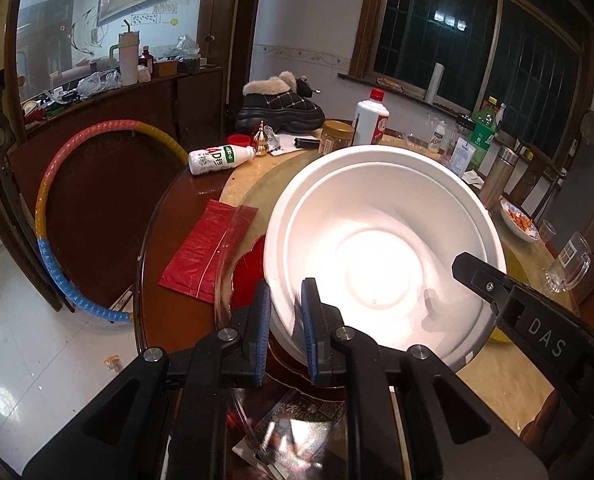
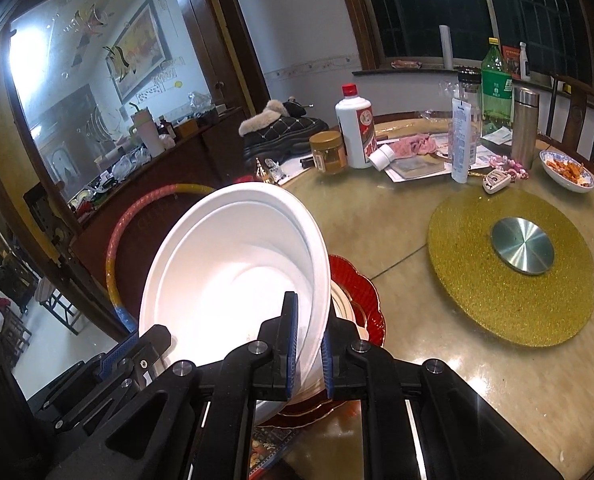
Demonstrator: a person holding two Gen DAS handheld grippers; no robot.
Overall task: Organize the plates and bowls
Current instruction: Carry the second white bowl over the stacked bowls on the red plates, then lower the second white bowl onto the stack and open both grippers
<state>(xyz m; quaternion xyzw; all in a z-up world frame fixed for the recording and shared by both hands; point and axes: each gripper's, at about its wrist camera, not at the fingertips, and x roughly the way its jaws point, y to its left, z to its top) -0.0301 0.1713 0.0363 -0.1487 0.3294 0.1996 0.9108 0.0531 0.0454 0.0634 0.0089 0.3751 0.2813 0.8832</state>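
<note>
left gripper (image 1: 285, 330): jaws nearly closed, blue pads pinching the near-left rim of the white nested foam bowls (image 1: 381, 252), one pad inside, one outside.
right gripper (image 2: 307, 344): jaws narrow, clamped on the right rim of the same white stack (image 2: 233, 276); its black finger also shows at right of the left wrist view, reaching over the bowl rim.
bowls: at least two nested, tilted with the opening toward the cameras, centre of the left view, lower left-centre of the right view.
under bowls: red scalloped plate with gold edge (image 2: 361, 292) just behind and below the stack; whether they touch, cannot tell.
surface: round beige marble surface (image 2: 377, 236); gold glitter turntable disc with steel hub (image 2: 513, 272) well apart at right.
left edge: red plastic packet (image 1: 205, 248) near the bowls; surface rim close behind it, multicolour hoop (image 1: 57, 184) beyond.
far clutter: white liquor bottle with red cap (image 2: 355, 128), amber jar (image 2: 329, 152), fur-lined black boot (image 1: 281, 108) at upper centre.
open room: bare marble between plate and turntable.
</note>
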